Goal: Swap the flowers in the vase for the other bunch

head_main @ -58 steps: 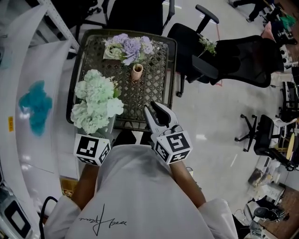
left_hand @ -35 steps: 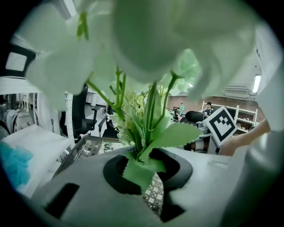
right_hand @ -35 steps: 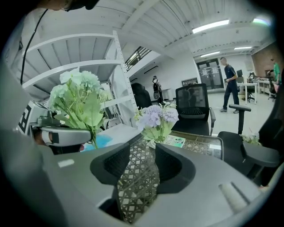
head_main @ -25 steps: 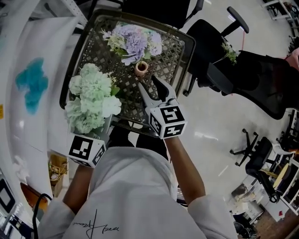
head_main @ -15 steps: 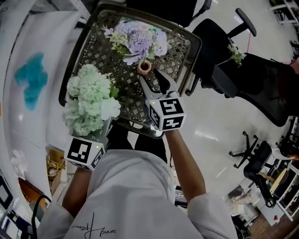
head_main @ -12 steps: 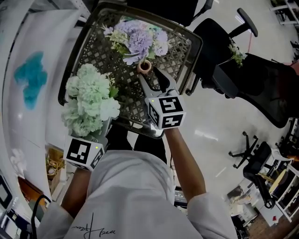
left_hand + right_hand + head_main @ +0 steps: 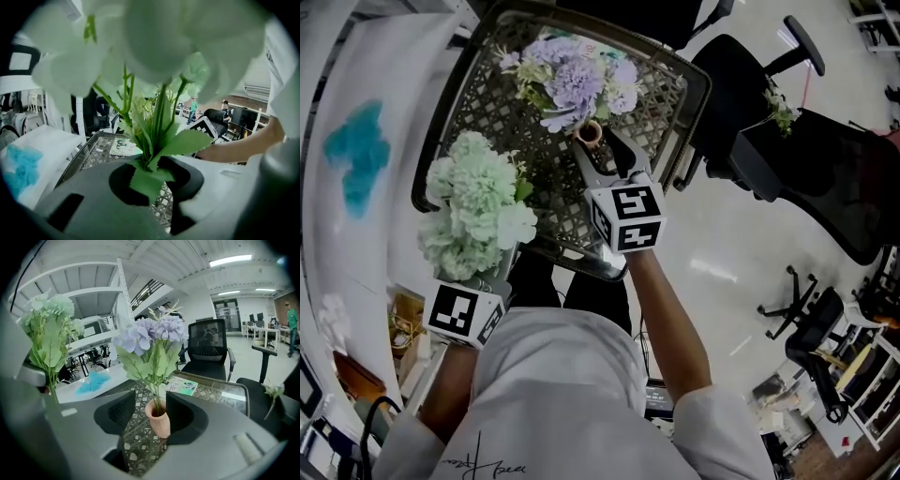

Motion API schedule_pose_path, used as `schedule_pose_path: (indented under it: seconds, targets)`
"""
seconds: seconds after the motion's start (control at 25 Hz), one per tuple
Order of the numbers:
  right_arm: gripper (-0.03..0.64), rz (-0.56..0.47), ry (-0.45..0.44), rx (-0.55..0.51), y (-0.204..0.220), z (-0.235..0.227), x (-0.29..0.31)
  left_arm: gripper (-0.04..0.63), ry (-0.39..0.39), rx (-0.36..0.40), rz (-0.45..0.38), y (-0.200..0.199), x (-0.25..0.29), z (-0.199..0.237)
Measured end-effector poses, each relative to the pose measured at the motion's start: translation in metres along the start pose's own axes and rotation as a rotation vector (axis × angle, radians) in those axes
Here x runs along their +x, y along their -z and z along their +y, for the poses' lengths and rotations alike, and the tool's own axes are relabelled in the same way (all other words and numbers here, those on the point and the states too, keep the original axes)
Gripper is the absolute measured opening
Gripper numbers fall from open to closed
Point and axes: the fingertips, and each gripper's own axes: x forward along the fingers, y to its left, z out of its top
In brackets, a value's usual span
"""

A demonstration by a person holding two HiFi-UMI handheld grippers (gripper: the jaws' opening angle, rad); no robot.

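Right gripper view shows the right tool [image 7: 151,408] open, with the vase [image 7: 158,422] between its jaws. The left tool [image 7: 157,177] grips the green flowers [image 7: 161,112].

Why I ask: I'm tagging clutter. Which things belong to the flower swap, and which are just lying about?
Job: vase; purple flowers in it; green flowers in the left gripper; right gripper, open around the vase.
Lying about: booklet, blue cloth, office chair.
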Motion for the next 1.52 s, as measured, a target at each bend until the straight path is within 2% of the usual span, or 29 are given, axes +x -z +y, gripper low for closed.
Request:
schedule_pose_path:
  seconds: [0.84, 1.52]
  targets:
    - [0.193, 0.023, -0.011, -0.031, 0.002, -0.005, 0.038, 0.069, -0.039, -0.038, 0.025, 0.008, 0.001, 0.022]
    - [0.149, 0.05, 0.002, -0.084, 0.001, -0.007, 0.049, 0.069, -0.057, -0.062, 0.02, 0.003, 0.004, 0.03]
